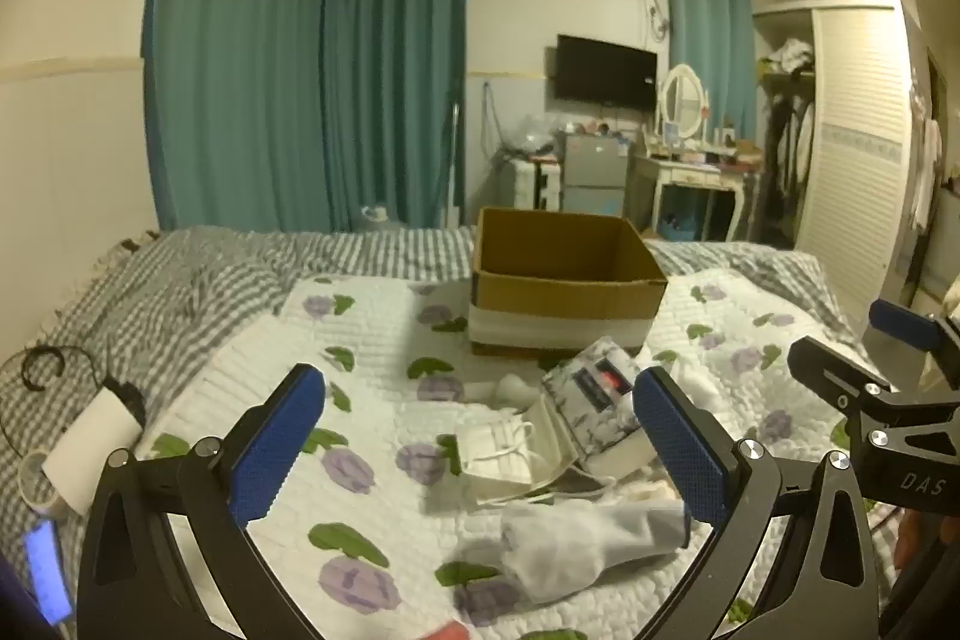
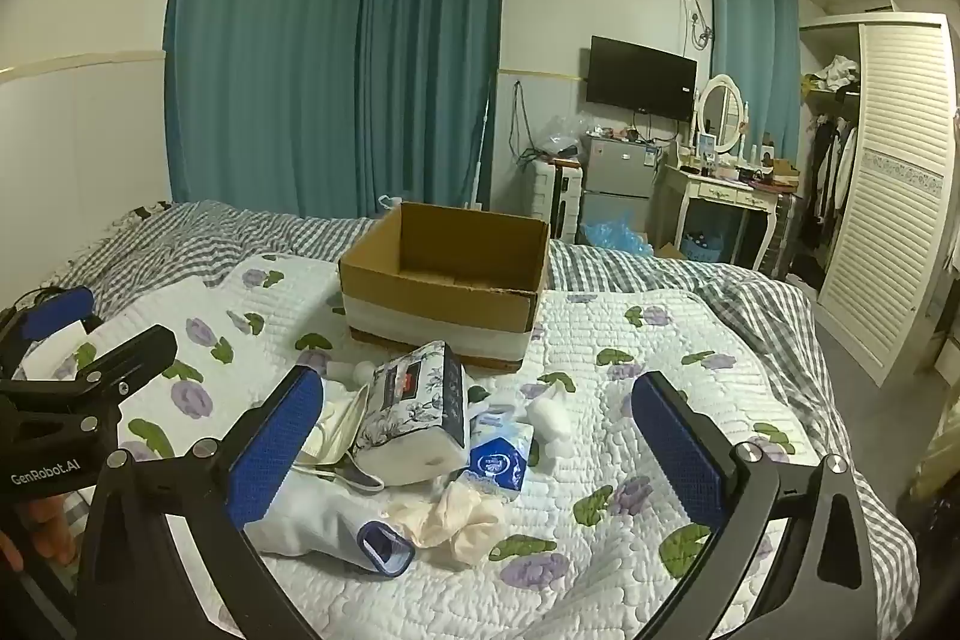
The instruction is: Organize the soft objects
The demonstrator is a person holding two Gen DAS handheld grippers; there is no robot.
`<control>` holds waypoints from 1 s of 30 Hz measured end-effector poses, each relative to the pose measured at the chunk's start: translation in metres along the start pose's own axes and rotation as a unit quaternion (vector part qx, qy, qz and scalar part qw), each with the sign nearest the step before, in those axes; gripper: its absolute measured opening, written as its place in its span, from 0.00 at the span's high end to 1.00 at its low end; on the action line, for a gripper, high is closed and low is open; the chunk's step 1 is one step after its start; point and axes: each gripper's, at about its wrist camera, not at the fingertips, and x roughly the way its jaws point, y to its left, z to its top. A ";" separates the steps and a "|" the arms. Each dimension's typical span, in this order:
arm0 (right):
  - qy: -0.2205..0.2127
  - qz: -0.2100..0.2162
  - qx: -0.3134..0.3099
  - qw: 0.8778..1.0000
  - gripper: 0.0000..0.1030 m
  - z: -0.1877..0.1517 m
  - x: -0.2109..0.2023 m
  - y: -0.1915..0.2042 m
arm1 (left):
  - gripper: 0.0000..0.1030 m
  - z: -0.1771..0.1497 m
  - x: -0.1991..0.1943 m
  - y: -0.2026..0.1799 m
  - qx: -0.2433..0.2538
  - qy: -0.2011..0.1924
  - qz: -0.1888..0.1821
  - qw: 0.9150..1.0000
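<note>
An open cardboard box [image 1: 564, 292] [image 2: 447, 280] stands on the floral quilt; it looks empty. In front of it lie soft items: a floral tissue pack [image 1: 600, 403] [image 2: 417, 415], white face masks [image 1: 501, 451] [image 2: 336, 430], a white sock with a blue cuff [image 1: 588, 544] [image 2: 327, 529], a blue tissue packet [image 2: 498, 460], a crumpled beige cloth [image 2: 450, 517] and a white cotton wad [image 2: 552, 418]. My left gripper [image 1: 480, 454] is open and empty above the masks. My right gripper [image 2: 477, 451] is open and empty above the pile.
The quilt [image 2: 630, 358] covers a bed with grey checked sheets [image 1: 180, 274]. A white charger with cable [image 1: 90, 436] and a lit phone [image 1: 45, 571] lie at the bed's left. Teal curtains, a dresser and a wardrobe stand beyond the bed.
</note>
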 end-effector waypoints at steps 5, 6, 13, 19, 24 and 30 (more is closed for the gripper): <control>-0.001 0.000 -0.001 1.000 0.00 0.001 0.001 -0.001 | 0.00 -0.002 0.004 0.001 0.002 0.006 0.000 1.000; -0.001 -0.001 -0.001 1.000 0.00 0.001 0.000 -0.002 | 0.00 -0.003 0.004 0.001 0.001 0.006 0.000 1.000; 0.006 -0.001 -0.005 1.000 0.00 -0.003 0.002 0.000 | 0.00 -0.003 0.005 -0.001 0.005 0.006 0.003 1.000; 0.006 -0.002 -0.005 1.000 0.00 -0.003 0.002 0.002 | 0.00 -0.002 0.004 0.003 0.002 0.008 0.002 1.000; 0.007 -0.003 -0.001 1.000 0.00 -0.006 0.003 -0.003 | 0.00 -0.003 0.004 0.003 0.002 0.008 0.004 1.000; 0.009 -0.004 -0.001 1.000 0.00 -0.007 0.003 -0.004 | 0.00 -0.003 0.003 0.003 0.003 0.007 0.005 1.000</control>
